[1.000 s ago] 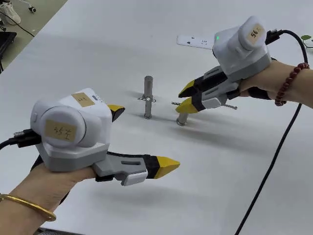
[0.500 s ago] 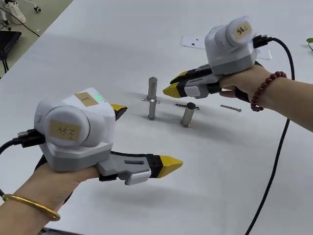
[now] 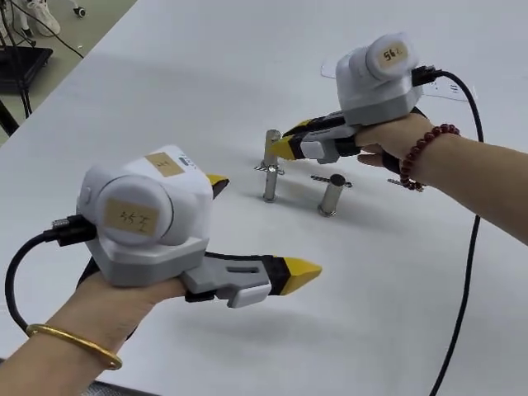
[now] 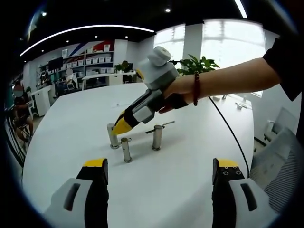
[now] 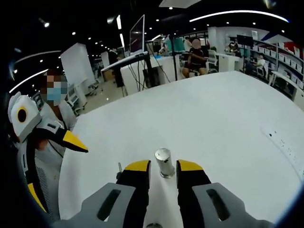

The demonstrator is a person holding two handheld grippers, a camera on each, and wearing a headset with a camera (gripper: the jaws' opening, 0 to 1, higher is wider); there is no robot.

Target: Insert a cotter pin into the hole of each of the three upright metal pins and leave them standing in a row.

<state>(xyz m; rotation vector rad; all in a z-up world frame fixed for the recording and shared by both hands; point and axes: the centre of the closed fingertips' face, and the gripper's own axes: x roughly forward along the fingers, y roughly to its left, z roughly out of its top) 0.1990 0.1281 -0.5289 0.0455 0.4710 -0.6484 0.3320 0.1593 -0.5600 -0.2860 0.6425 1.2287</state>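
Head view showed the left gripper (image 3: 260,227) low at the near side, held in a hand over the white bench (image 3: 371,313), its fingers spread wide with nothing between them. Left gripper view confirmed this, both yellow fingertips far apart above bare bench.

The right gripper (image 3: 280,147) was held farther off. Its fingers stood only a narrow gap apart and pointed at the row of pins. In the right gripper view the third metal pin (image 5: 164,162) stood upright on the bench and showed in that gap, just past the tips. I could not tell whether the fingers touched it.

In the head view, just beside those tips, the first metal pin (image 3: 270,165) stood upright with a first cotter pin (image 3: 271,168) through it. Near it the second metal pin (image 3: 332,194) also stood upright, a second cotter pin (image 3: 330,178) across its top. A loose cotter pin (image 3: 408,185) lay flat on the bench beneath the wrist that held the right gripper.

Left gripper view showed all three pins standing close together.
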